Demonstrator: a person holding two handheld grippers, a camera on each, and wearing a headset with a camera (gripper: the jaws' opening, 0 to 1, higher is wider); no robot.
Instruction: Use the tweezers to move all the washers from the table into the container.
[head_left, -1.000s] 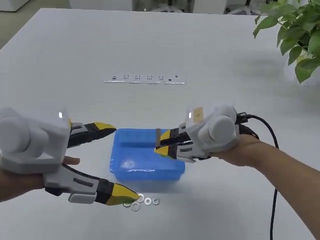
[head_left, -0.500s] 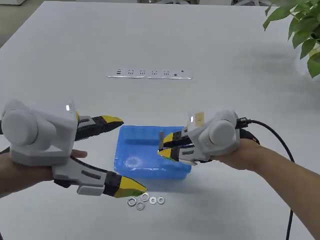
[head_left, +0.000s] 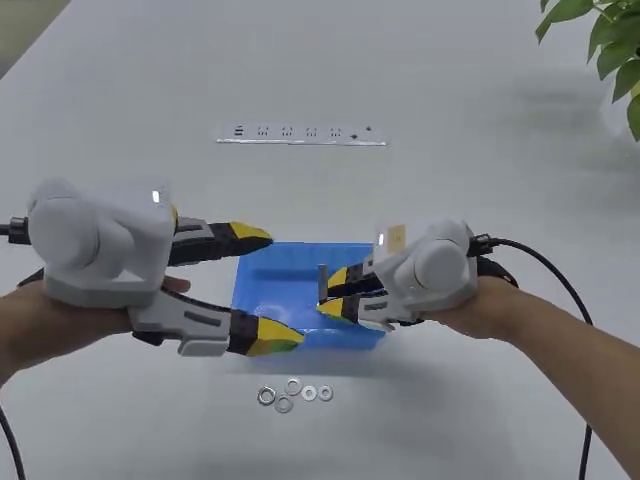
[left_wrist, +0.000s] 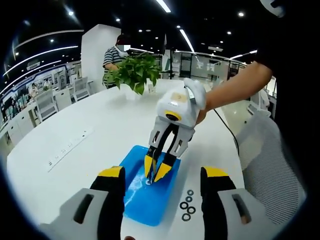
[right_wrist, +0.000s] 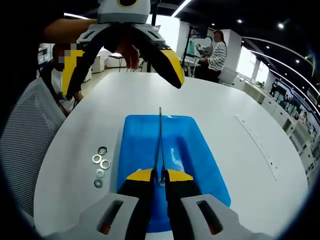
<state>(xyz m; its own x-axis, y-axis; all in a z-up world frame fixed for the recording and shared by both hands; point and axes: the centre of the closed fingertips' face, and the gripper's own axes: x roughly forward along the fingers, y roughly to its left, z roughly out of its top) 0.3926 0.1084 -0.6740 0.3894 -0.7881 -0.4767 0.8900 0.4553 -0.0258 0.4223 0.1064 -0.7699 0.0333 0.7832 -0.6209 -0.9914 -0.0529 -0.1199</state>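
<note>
Head view looks down from near side. Gripper views sit low, close, facing each other across the container (head_left: 290, 272); all share washers (head_left: 293, 392).

Five washers (head_left: 309, 393) are lying in one small cluster on the worktop (head_left: 480, 150), just off the near side of the container (head_left: 285, 268). The blue container is sitting there as one of its kind. One pair of tweezers (head_left: 322, 274) is hanging over the container. Two tongs are hovering at it, the left tongs (head_left: 285, 290) and the right tongs (head_left: 330, 296). Beyond the container, one power strip (head_left: 300, 135) is lying and one leafy plant (head_left: 612, 50) is standing.
</note>
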